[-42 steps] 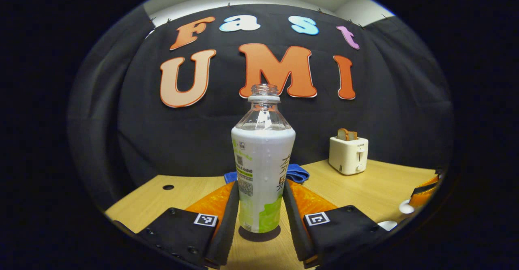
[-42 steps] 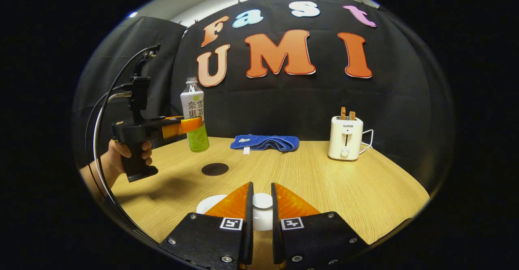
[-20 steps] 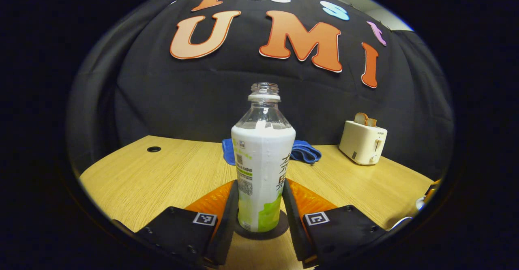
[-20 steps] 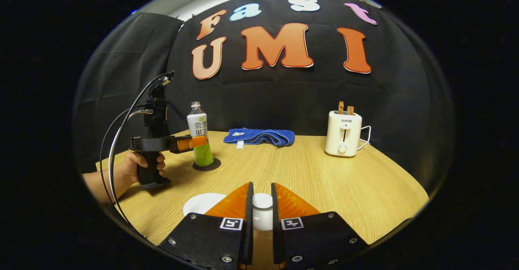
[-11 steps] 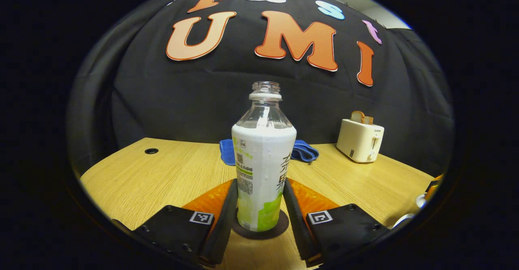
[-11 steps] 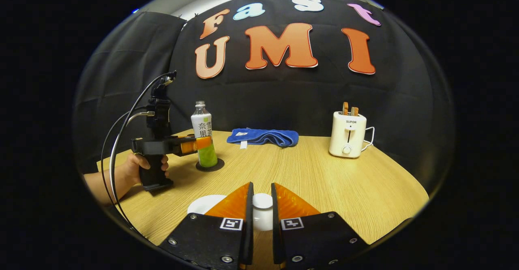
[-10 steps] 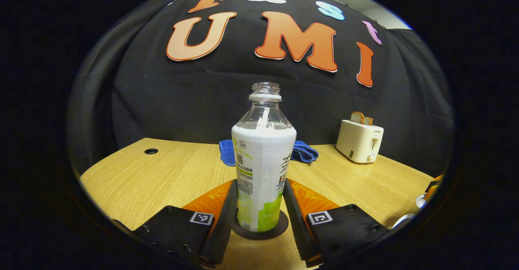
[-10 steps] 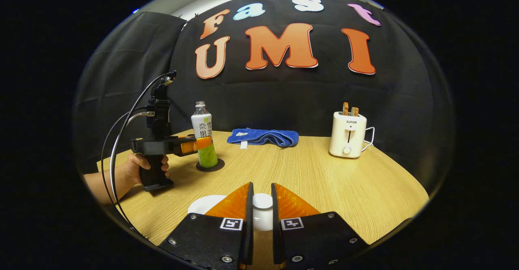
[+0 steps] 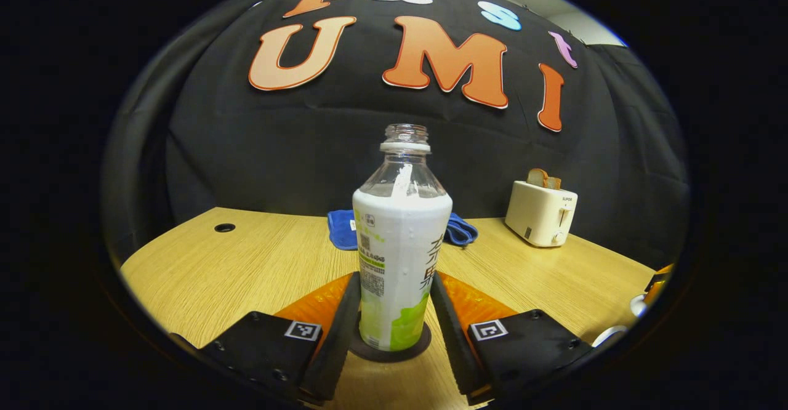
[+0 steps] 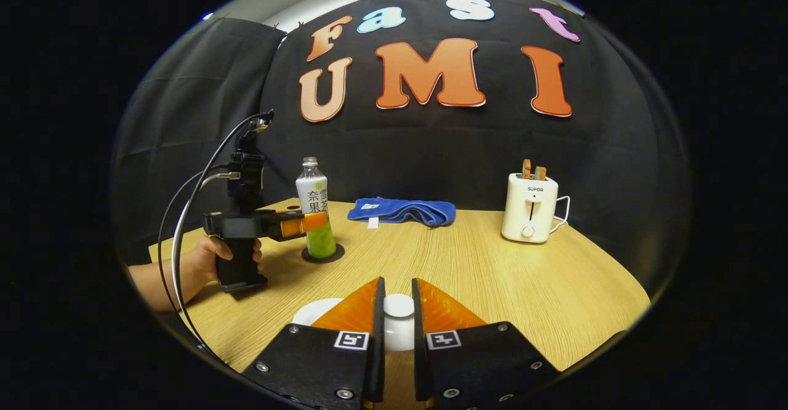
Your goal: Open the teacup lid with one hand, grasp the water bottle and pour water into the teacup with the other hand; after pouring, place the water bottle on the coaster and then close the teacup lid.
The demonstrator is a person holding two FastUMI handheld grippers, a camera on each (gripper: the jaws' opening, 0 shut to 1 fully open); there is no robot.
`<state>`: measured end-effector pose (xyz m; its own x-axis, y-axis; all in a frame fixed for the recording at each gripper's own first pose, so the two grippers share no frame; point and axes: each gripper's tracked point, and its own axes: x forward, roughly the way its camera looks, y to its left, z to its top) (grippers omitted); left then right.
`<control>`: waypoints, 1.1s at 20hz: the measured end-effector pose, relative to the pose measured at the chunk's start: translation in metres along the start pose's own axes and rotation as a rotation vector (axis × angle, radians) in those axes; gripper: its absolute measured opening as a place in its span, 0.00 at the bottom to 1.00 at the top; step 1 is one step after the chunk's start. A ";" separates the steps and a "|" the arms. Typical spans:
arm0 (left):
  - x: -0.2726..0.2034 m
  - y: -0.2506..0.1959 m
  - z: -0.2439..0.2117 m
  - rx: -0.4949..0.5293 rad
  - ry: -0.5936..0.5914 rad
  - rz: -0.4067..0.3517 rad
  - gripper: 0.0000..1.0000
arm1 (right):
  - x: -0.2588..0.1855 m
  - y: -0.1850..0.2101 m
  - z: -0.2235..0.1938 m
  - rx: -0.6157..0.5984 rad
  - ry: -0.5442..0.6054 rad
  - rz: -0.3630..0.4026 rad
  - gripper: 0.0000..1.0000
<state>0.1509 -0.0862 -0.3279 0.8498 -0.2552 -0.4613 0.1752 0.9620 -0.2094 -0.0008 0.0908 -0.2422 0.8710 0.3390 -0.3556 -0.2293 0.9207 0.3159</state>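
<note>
**Bottle down on the coaster, lid still pinched**

Lowered since two seconds ago, the water bottle (image 9: 400, 256) now stands upright on the dark round coaster (image 9: 390, 347), where before I was carrying it above the table (image 9: 246, 262). My left gripper (image 9: 392, 311) still flanks it: both fingers lie against the bottle's sides, though I cannot tell whether they press or have just begun to let go. In the right gripper view the same gripper (image 10: 311, 220) sits at the bottle's (image 10: 316, 210) waist, a hand (image 10: 212, 256) on its grip and cables looping up behind.

The bottle has no cap. Its neck is clear and looks empty; whatever remains below is hidden by the white-and-green wrap, so I cannot give a level. The wrap carries printed characters that I leave unread.

My right gripper (image 10: 394, 330) is closed on the white knob of the teacup lid (image 10: 398, 321), a finger on either side. Just left of those fingers a white round rim (image 10: 311, 311) peeks out; it may be the teacup or its saucer, I cannot say which, and its contents are hidden. In the left gripper view a sliver of white ware (image 9: 609, 334) is cut off at the right edge.

Farther back lies a folded blue cloth (image 10: 403, 211). Beyond it to the right stands a cream toaster (image 10: 529, 213) with two slices in its slots.
</note>
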 end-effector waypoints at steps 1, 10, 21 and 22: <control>-0.001 0.002 0.000 0.009 0.002 0.006 0.74 | 0.000 0.001 0.001 0.000 0.000 0.002 0.19; -0.030 0.003 0.009 0.089 -0.021 0.024 0.98 | -0.006 0.018 0.010 -0.002 -0.025 0.035 0.19; -0.122 0.013 0.042 0.110 -0.153 0.097 0.97 | 0.013 0.053 -0.011 -0.040 0.012 0.083 0.20; -0.129 0.014 0.041 0.109 -0.158 0.102 0.97 | 0.013 0.055 -0.013 -0.044 0.016 0.084 0.19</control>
<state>0.0643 -0.0361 -0.2357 0.9318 -0.1463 -0.3322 0.1301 0.9890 -0.0704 -0.0073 0.1486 -0.2409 0.8411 0.4181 -0.3432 -0.3207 0.8964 0.3061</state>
